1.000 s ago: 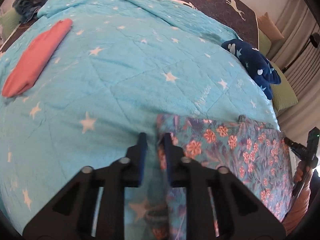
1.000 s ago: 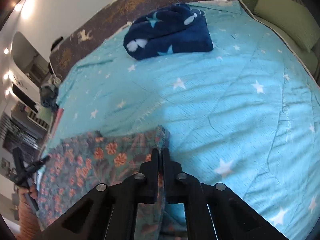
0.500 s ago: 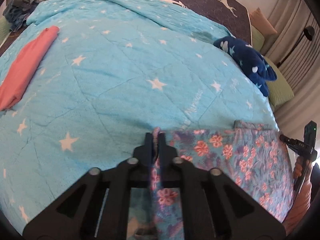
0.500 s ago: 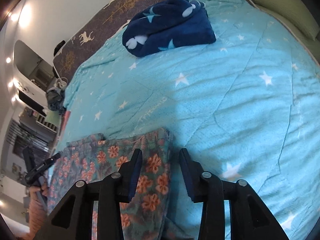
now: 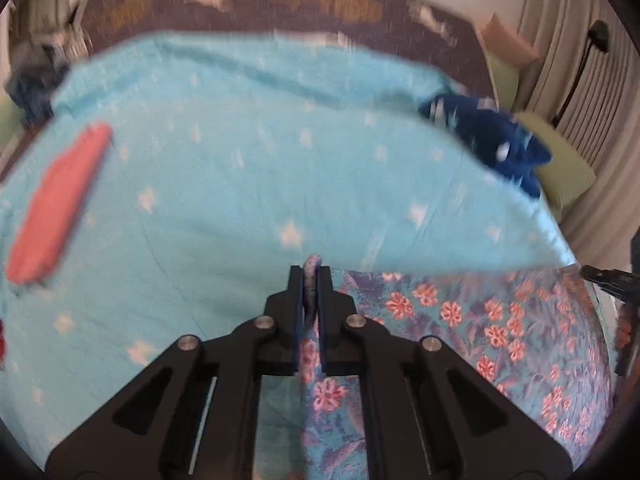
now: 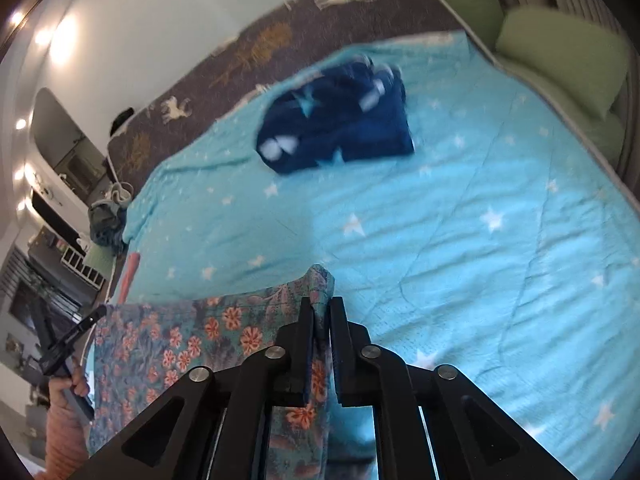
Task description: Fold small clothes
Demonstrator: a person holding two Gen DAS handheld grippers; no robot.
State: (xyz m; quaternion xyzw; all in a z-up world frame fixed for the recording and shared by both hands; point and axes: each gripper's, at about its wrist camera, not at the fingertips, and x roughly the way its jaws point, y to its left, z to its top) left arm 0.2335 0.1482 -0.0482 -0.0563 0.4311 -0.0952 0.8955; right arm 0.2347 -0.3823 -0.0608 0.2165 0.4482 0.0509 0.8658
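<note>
Left gripper [image 5: 310, 280] and right gripper [image 6: 321, 308] each clamp a corner of the floral garment [image 5: 472, 320] (right jaws opening slightly, cloth between), holding its edge taut above the star quilt [image 5: 260, 184] for folding.

1. The floral garment [image 5: 500, 320] is thin printed cloth, soft and matt.
2. The blue star quilt [image 6: 460, 240] is quilted cloth with stitched lines.
3. The left tool [image 5: 311, 280] is matt black plastic with shiny metal screws.
4. The navy blanket [image 6: 340, 120] looks like fluffy fleece.
</note>
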